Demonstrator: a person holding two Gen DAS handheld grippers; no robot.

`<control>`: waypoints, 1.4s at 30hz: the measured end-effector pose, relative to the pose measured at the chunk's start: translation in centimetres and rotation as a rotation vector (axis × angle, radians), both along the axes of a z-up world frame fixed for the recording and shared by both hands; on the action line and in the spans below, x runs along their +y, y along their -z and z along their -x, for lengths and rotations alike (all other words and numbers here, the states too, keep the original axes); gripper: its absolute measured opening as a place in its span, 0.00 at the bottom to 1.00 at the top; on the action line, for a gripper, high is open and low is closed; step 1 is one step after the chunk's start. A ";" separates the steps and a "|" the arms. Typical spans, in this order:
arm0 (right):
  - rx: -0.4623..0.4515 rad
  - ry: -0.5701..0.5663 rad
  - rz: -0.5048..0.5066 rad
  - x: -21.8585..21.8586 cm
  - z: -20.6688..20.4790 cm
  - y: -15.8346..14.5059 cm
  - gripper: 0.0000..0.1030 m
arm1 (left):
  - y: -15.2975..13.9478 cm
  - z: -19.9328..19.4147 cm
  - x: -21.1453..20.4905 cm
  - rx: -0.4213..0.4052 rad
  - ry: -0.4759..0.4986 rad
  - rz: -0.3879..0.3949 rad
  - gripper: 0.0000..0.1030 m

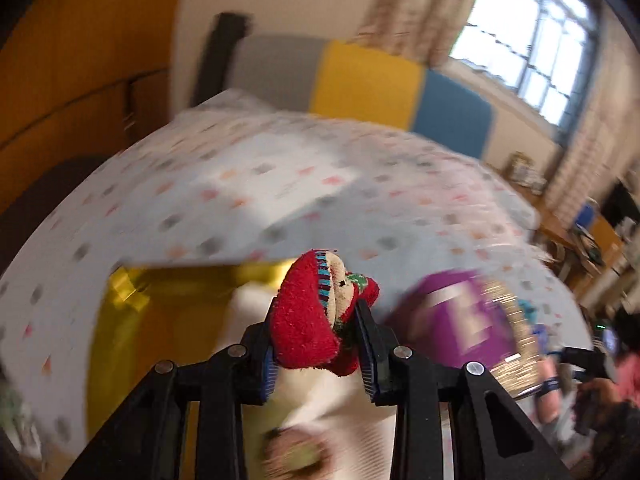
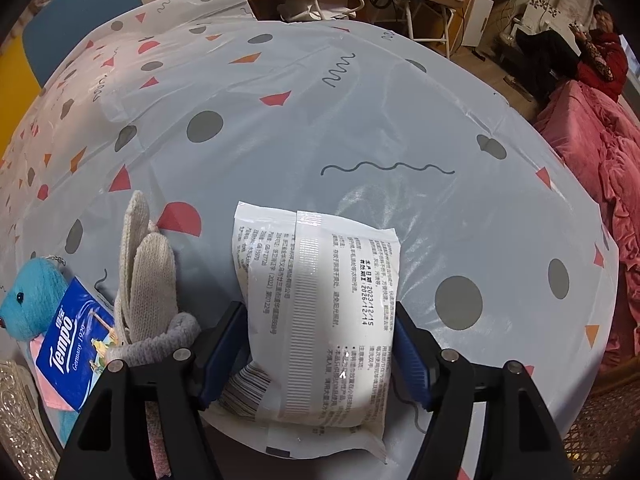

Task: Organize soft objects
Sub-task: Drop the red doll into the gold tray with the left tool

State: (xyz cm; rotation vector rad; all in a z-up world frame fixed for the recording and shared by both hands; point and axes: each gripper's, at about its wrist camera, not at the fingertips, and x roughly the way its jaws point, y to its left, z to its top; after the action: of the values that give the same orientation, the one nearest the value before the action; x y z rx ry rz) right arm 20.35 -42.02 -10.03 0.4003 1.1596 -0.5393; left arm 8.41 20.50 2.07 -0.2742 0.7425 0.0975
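Note:
In the left wrist view my left gripper [image 1: 316,320] is shut on a red fuzzy sock [image 1: 304,312] with a striped cuff, held above the patterned tablecloth [image 1: 240,184]; the picture is blurred. In the right wrist view my right gripper [image 2: 318,312] points down at a white printed packet [image 2: 320,280] that lies flat on the cloth. The packet sits between the blue pads [image 2: 224,344], which stand beside its edges without squeezing it. Left of it lie a beige knitted glove [image 2: 148,272], a grey fuzzy piece [image 2: 172,336], a blue plush bear [image 2: 28,300] and a blue Tempo tissue pack [image 2: 72,348].
A yellow box [image 1: 132,320] and a purple box [image 1: 460,320] stand under the left gripper. A wicker basket [image 2: 600,432] is at the table's right edge, a pink blanket [image 2: 600,152] beyond it. A person [image 2: 600,52] sits far right. Chairs and a desk stand behind the table.

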 end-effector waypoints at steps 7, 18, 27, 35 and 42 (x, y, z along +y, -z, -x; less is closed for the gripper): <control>0.004 -0.035 0.045 0.9 -0.4 -0.1 0.69 | 6.5 3.2 6.5 0.168 -0.188 0.071 0.34; 0.007 -0.067 0.089 2.9 -0.9 0.2 0.65 | 7.5 -2.7 7.8 0.208 -0.218 0.097 0.42; 0.007 -0.075 0.091 3.1 -0.7 -0.3 0.65 | 4.3 -3.3 6.7 0.098 -0.219 0.004 0.77; -0.003 -0.091 0.089 2.8 -0.7 -0.5 0.58 | 5.1 2.6 1.9 0.090 -0.103 0.022 0.80; -0.054 -0.087 0.044 2.4 -0.3 -1.2 0.54 | 6.0 4.9 -2.2 0.120 -0.021 -0.030 0.80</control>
State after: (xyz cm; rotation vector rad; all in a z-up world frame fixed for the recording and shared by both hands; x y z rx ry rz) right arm 20.66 -39.63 -8.80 0.3233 1.1056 -0.4750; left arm 3.52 18.31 -3.89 -0.2496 0.8565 0.1455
